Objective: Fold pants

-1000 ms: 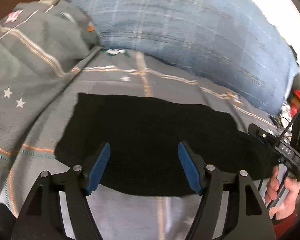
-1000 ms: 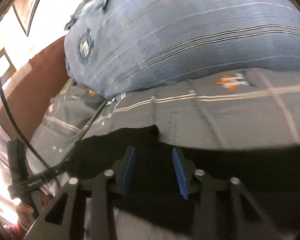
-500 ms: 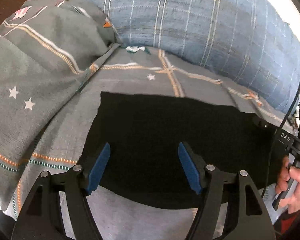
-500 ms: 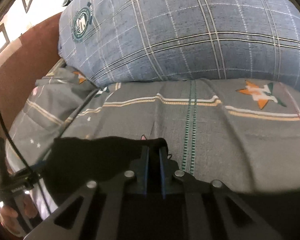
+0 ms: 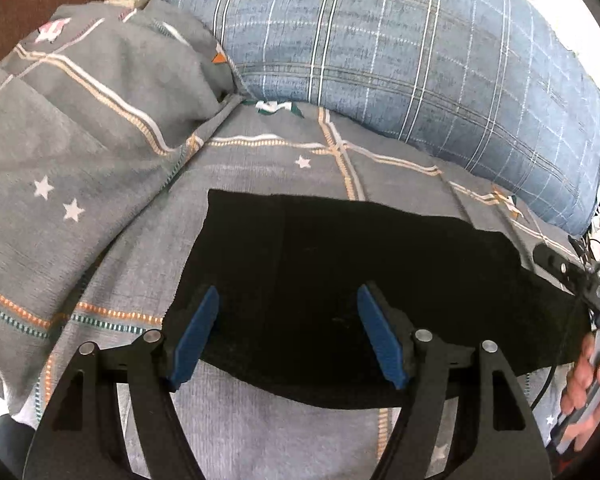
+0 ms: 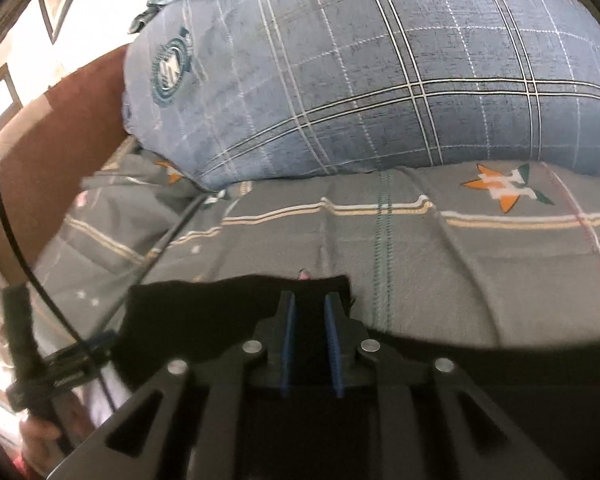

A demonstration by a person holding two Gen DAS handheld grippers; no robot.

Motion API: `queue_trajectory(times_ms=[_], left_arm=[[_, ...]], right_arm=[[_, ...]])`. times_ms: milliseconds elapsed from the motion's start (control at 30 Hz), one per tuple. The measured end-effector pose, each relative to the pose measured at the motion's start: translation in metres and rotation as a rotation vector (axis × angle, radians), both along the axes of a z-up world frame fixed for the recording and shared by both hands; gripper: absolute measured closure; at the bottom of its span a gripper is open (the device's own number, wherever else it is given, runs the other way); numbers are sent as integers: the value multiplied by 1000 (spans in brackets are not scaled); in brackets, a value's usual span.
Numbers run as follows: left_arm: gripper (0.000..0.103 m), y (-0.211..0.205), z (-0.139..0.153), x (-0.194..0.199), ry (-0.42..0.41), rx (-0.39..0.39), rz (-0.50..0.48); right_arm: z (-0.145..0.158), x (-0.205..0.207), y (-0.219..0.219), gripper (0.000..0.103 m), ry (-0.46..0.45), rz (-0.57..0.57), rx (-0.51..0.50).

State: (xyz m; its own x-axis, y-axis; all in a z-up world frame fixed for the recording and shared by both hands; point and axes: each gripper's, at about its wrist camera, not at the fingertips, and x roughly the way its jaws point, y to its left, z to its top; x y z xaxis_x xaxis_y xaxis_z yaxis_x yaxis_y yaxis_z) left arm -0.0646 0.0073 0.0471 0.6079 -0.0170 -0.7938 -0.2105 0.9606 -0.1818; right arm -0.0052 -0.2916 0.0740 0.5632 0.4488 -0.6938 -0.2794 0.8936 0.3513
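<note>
The black pants (image 5: pixel 340 280) lie folded in a flat band across the grey patterned bedsheet (image 5: pixel 260 160). My left gripper (image 5: pixel 288 304) is open and empty, its blue pads just above the near part of the pants. My right gripper (image 6: pixel 310 300) has its blue pads a small gap apart at the far corner of the pants (image 6: pixel 220 304), with black cloth between them; the hold looks loosened. The right gripper's body shows at the right edge of the left wrist view (image 5: pixel 572 276).
A big blue plaid pillow (image 5: pixel 400 48) lies along the far side of the bed, also in the right wrist view (image 6: pixel 380 72). A rumpled grey quilt (image 5: pixel 80 112) is heaped at the left. A brown headboard (image 6: pixel 60 132) stands behind.
The right gripper closed on the pants corner, carried it toward the pillow, and now its pads have parted slightly. The left gripper stayed open and drifted a little left over the pants.
</note>
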Motion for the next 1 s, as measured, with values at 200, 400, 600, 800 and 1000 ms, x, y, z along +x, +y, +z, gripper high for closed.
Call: queue_trajectory(times_ms=[200, 400, 600, 800, 1000], left_arm=[[31, -17, 13, -1, -30, 20, -36], [31, -33, 5, -1, -16, 21, -60], [31, -45, -13, 3, 28, 57, -75], [31, -53, -12, 4, 25, 95, -83], [31, -58, -2, 3, 0, 108, -103]], right_arm=[[5, -34, 2, 76, -19, 46, -12], [-10, -57, -2, 73, 9, 48, -46], [-33, -62, -14, 75, 46, 20, -72], [-30, -62, -21, 75, 52, 5, -52], [-24, -67, -23, 72, 34, -11, -68]])
